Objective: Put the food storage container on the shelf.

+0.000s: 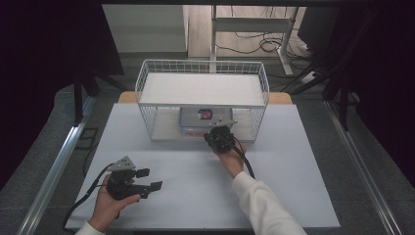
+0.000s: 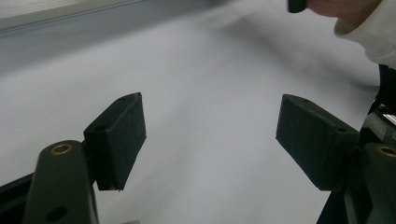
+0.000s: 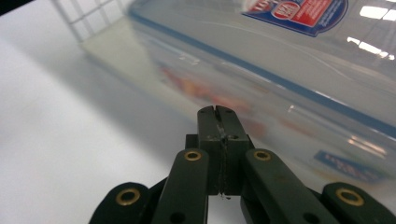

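Clear plastic, the lidded container (image 3: 299, 70) sits on the lower level of the white wire rack (image 1: 202, 68), right in front of the right gripper (image 3: 218, 114). That gripper's jaws are pressed together with nothing between them, tips just at the container's near side; contact I cannot tell. Well apart, the left gripper (image 1: 149, 179) rests over the white table (image 1: 195, 196), jaws spread wide and empty.

Setting: lab-style recording station. White tabletop (image 1: 195, 196) enclosed by dark curtains (image 1: 49, 73); metal rails (image 1: 54, 171) along both sides; grey carpeted floor (image 1: 29, 196); loose cables (image 1: 264, 46) behind, beside a white desk frame (image 1: 249, 24).
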